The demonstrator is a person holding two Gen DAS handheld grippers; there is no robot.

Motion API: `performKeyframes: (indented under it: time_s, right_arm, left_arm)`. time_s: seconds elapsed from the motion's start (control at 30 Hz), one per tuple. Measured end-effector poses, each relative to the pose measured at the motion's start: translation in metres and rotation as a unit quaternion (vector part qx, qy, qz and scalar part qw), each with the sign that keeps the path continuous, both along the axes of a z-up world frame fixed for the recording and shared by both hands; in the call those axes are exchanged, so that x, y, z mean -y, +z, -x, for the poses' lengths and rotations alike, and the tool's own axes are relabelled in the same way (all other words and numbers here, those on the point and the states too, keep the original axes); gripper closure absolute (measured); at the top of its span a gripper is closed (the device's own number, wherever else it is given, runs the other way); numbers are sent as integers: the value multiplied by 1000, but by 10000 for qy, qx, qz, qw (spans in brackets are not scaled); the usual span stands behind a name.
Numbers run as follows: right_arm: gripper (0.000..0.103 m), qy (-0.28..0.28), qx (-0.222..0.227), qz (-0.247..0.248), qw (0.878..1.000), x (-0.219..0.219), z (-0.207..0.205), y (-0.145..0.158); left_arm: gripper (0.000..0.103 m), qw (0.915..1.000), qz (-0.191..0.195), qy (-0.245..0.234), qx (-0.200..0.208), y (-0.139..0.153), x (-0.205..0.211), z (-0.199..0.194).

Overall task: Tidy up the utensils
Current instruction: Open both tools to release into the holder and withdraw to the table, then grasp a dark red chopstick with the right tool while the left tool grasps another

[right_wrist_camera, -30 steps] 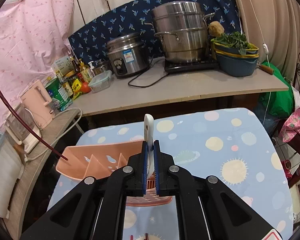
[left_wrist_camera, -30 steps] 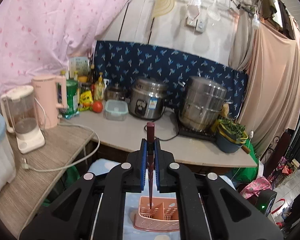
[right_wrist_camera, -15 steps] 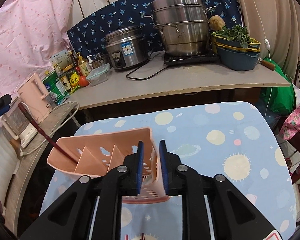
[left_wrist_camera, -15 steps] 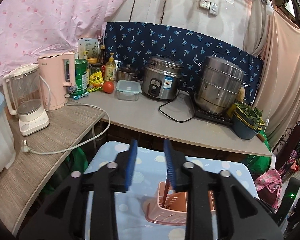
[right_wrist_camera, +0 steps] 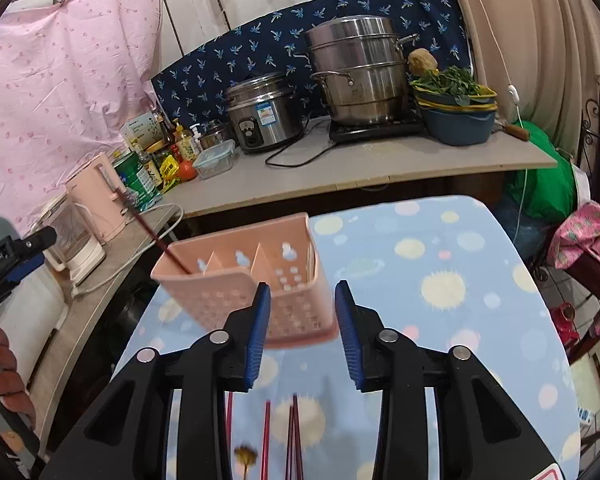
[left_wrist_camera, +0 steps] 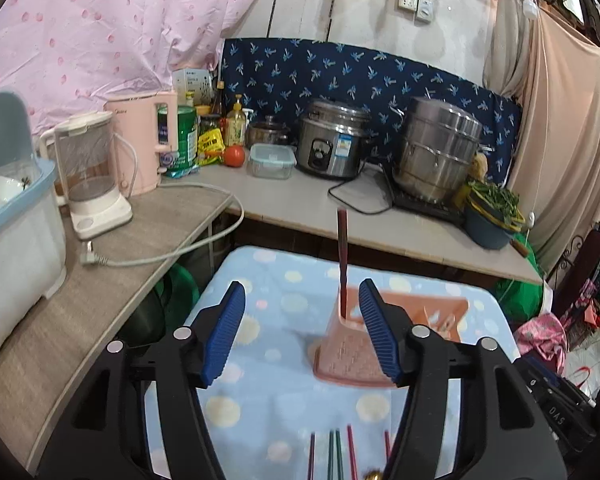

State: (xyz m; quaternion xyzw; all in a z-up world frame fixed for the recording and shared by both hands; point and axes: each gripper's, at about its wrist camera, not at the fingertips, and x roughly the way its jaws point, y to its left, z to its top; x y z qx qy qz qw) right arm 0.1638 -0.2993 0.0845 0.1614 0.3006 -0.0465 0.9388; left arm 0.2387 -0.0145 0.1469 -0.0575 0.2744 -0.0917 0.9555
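A pink slotted caddy (left_wrist_camera: 340, 350) stands on the blue dotted tablecloth (left_wrist_camera: 268, 320). One dark red chopstick (left_wrist_camera: 342, 256) leans upright in its end compartment. My left gripper (left_wrist_camera: 300, 322) hangs just short of the caddy, jaws opening, nothing between the pads. In the right wrist view the caddy (right_wrist_camera: 236, 284) sits just beyond my right gripper (right_wrist_camera: 302, 322), whose jaws are opening too, with the pads off it. The chopstick (right_wrist_camera: 152, 232) slants out of the left compartment. Several loose chopsticks (right_wrist_camera: 292, 436) lie on the cloth under my fingers. The left gripper (right_wrist_camera: 24, 256) shows at the left edge.
A counter behind holds a rice cooker (left_wrist_camera: 334, 140), a steel steamer pot (left_wrist_camera: 436, 152), a pink kettle (left_wrist_camera: 140, 144), a blender (left_wrist_camera: 92, 164) and bottles. A blue basin of greens (right_wrist_camera: 456, 116) sits at the right. A person's hand (right_wrist_camera: 2, 364) holds the left tool.
Both grippers went from shut to open and drew back from the caddy. The left one let go of the dark red chopstick, which now stands in the caddy. The white handle has left the right pads.
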Motion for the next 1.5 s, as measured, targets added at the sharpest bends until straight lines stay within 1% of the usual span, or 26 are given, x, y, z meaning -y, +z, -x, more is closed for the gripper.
performKeyframes:
  time_s: [0.1,0.2,0.43,0.57,0.77,0.9,1.27,1.5]
  right_arm:
    - [68,10,-133,56,9999,-7,30,-12]
    - [68,59,-341,87,9994,-14,60,-30]
    - [68,88,-899,-31,9959,-28,116,-81]
    - [68,127,-1183,-37,9929,-37,137,-107]
    - [68,224,-1415,-15,9897,-51,153,-131]
    - [68,253,-1461,62,9889,-59,158,-140]
    - [68,269,-1458,163,9888,-68,156,-142]
    - [69,264,-1428,244,9891,-68,156,-143]
  left_arm:
    - [42,9998,-189,-29,-112,-17,-2,25]
    - [42,9988,-408,-70,-279,-40,-4,52]
    - [42,9927,-681,-234,-964,-108,-1,104]
    - [42,9885,-738,-219,-1302,-140,-2,123]
    - [42,9822,-813,-326,-1662,-176,-5,148]
    - [42,9799,-831,-401,-1767,-189,-7,160]
    - [42,9770,-851,-504,-1889,-198,-9,174]
    - [42,9763,-882,-636,-1872,-200,-2,180]
